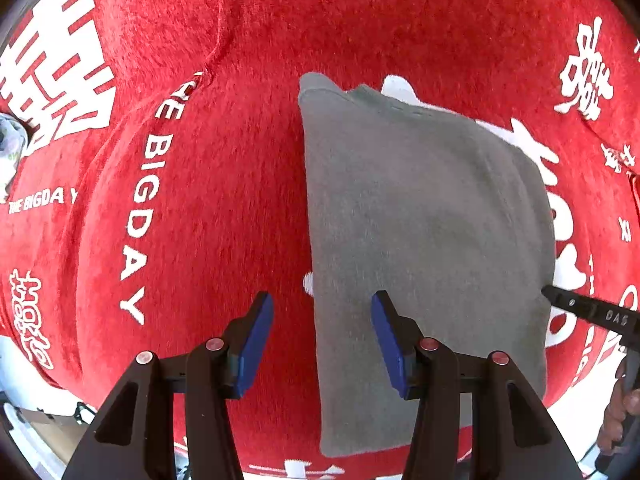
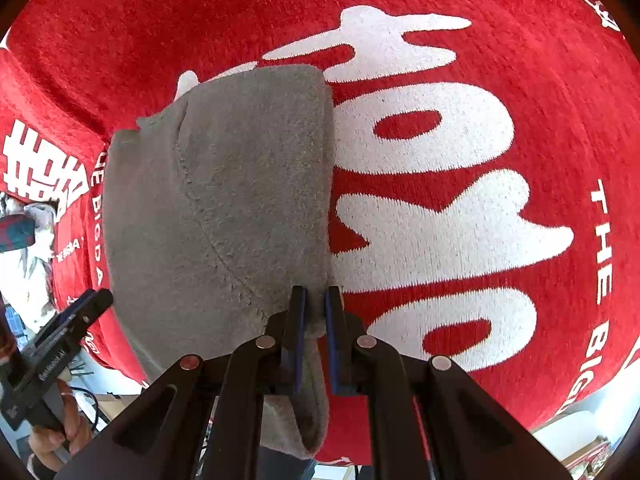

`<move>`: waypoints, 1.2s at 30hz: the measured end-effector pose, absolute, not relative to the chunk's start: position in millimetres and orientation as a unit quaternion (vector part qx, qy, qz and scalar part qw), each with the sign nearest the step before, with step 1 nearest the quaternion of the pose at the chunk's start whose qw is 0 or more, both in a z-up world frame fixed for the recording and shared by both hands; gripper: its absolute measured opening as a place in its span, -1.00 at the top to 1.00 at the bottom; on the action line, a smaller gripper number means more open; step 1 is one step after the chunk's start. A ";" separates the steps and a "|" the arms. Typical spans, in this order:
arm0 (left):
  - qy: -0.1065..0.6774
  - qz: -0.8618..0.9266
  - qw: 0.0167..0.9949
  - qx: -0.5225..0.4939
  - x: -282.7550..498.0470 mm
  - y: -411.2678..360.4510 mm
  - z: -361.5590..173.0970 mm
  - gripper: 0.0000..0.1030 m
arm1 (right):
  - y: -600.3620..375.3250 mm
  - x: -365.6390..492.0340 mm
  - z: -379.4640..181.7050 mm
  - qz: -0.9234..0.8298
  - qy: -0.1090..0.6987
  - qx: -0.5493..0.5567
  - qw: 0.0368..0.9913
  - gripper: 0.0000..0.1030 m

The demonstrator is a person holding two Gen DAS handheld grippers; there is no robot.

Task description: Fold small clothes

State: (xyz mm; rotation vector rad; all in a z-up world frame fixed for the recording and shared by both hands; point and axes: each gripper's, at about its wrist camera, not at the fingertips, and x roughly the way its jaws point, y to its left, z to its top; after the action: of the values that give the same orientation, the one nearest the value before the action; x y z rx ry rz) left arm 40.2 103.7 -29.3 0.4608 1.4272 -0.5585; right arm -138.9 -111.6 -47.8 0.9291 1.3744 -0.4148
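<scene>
A grey folded garment [image 1: 424, 240] lies flat on the red blanket [image 1: 224, 200]. In the left wrist view my left gripper [image 1: 322, 300] points straight down over the garment's left edge. It is open, with one blue pad above the grey cloth and the other above the blanket. My right gripper [image 2: 315, 294] is shut on the garment's [image 2: 240, 200] folded right edge, and grey cloth bunches between its blue pads. Each gripper also shows at the side of the other view: the right gripper [image 1: 560, 298] touching the garment's right edge, the left gripper [image 2: 96, 298] by its left edge.
The red blanket [image 2: 440, 160] carries large white lettering and covers the whole work surface. Pale crumpled cloth [image 2: 36, 232] lies past its left edge. A hand [image 2: 60, 432] grips the left tool's handle. A pale floor and a box [image 2: 588, 448] show below the blanket's near edge.
</scene>
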 end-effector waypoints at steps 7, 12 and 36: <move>0.636 -0.240 0.705 0.200 26.6 113.2 -17.7 -0.97 | -92.1 -153.1 -24.3 -0.142 0.585 0.438 0.668 -0.15; 0.643 -0.227 0.697 0.220 20.0 116.6 -15.7 -0.97 | -60.5 -155.2 -42.9 -0.143 0.636 0.400 0.644 0.82; 0.653 -0.210 0.685 0.247 3.6 125.5 36.7 -0.97 | -65.7 -168.7 30.7 -0.167 0.629 0.405 0.642 0.81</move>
State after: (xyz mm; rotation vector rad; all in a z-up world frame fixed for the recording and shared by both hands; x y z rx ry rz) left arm 3.6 125.5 36.7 0.5536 1.4632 -0.4709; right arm -168.7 -65.7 30.7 0.9240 1.4344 -0.3807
